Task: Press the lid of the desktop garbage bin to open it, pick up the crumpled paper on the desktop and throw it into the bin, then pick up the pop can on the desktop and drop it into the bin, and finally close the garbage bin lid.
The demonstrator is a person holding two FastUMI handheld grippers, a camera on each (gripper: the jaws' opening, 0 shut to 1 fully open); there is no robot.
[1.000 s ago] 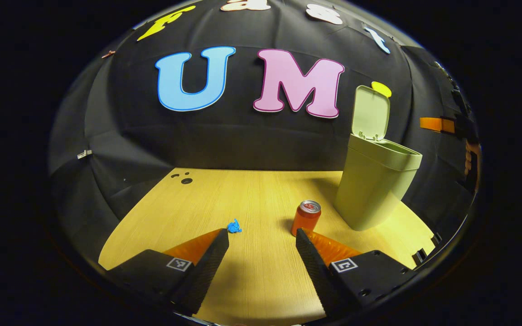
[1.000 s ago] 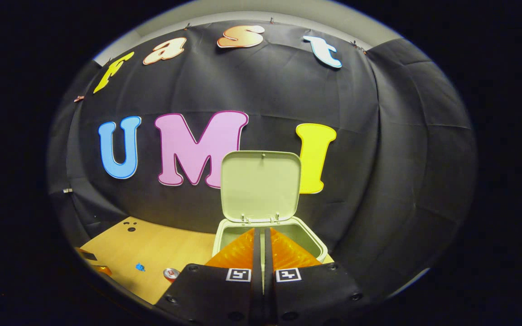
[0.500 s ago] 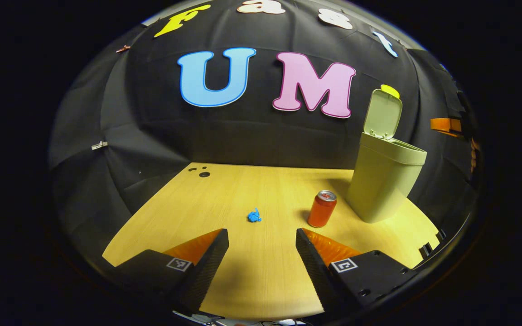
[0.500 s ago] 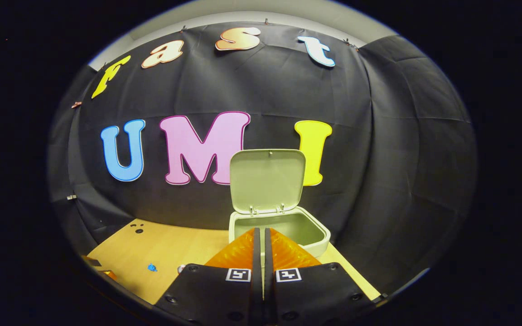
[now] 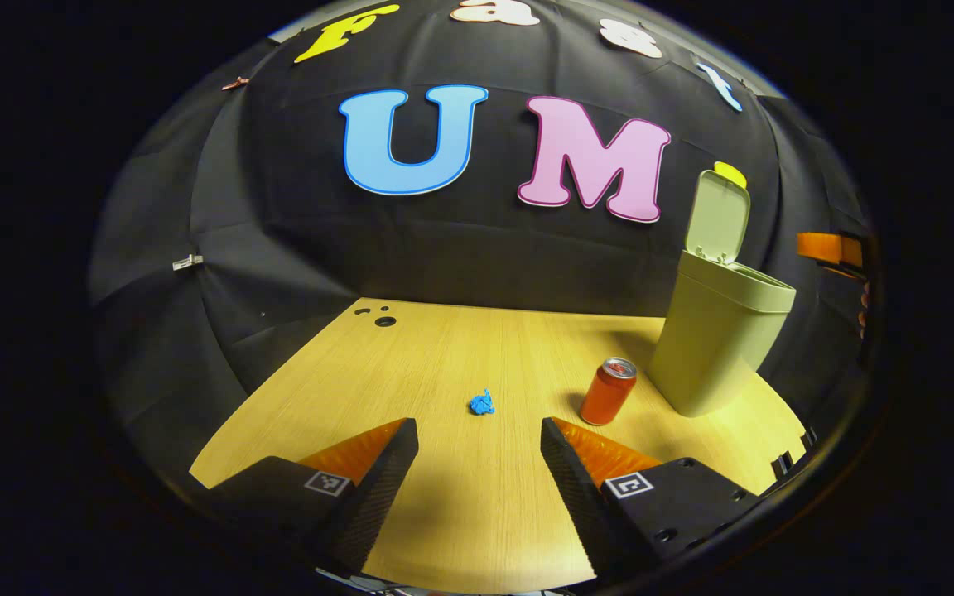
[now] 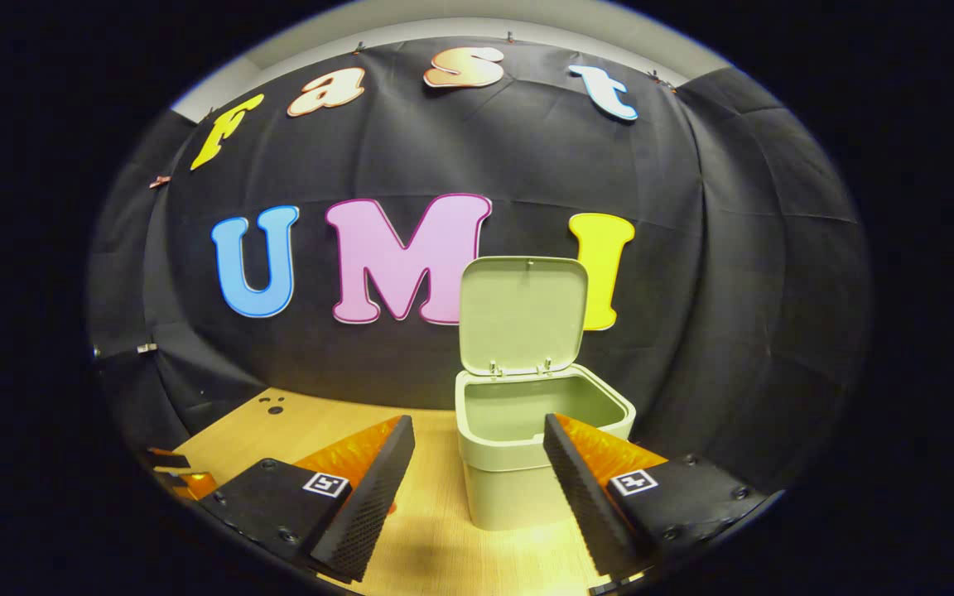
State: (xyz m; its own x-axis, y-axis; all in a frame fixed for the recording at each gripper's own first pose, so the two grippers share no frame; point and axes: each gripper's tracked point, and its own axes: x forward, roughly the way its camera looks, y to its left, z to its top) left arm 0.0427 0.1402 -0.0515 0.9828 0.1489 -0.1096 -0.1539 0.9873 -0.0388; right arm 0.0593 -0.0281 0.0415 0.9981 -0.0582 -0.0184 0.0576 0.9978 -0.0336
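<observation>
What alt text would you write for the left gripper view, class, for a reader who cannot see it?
The left gripper, jaws open, points at a small crumpled paper on a wooden desktop. To its right stand an upright pop can and a garbage bin with its lid raised.

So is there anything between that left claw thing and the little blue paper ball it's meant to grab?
Nothing visible. In the left gripper view the left gripper is open, and the crumpled paper lies just beyond its fingertips on bare table. The pop can stands off to the side, near the open bin.
</observation>
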